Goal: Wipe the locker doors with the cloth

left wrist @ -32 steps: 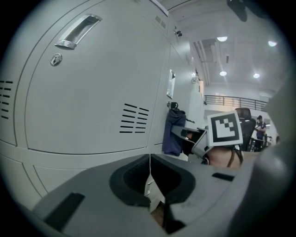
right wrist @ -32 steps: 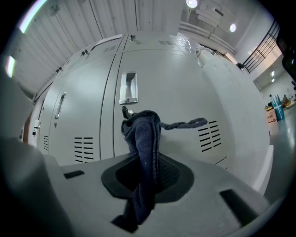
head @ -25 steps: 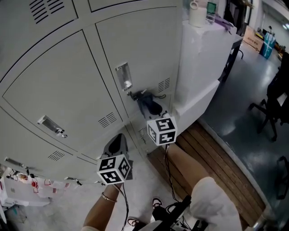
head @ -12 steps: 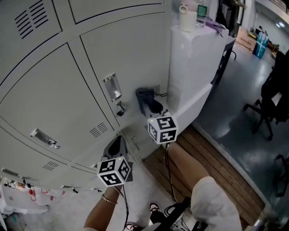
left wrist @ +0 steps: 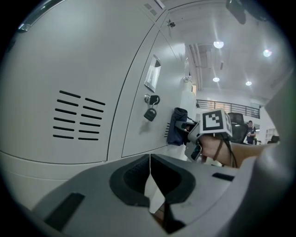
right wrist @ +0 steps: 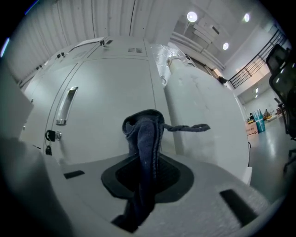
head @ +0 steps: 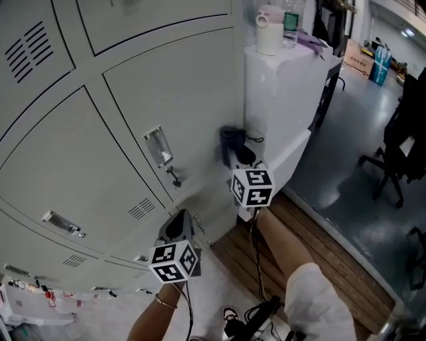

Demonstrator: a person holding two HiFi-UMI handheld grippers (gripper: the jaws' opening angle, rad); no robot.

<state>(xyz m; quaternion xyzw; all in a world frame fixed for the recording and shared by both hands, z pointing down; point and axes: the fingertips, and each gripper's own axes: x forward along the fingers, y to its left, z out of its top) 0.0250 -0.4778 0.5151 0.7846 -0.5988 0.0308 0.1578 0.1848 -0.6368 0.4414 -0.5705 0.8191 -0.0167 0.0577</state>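
Right now the right claw (right wrist: 147,173) is clamped on a dark blue cloth (right wrist: 144,134). The cloth bunches up past the jaw tips and lies against the lower right corner of a grey locker door (head: 180,93), just beside the white cabinet (head: 286,100) that stands next to the lockers. A loose strand of the cloth trails toward the cabinet. Further left on the same door sit a recessed handle (head: 157,146) and a lock (head: 174,178) with something small and dark hanging from it. The left claw (left wrist: 150,185) hangs lower and off to the left, its jaws pressed together with nothing between them, facing a vented door (left wrist: 78,120). On top of the cabinet stand a pale cup (head: 269,30) and a bottle (head: 290,18).
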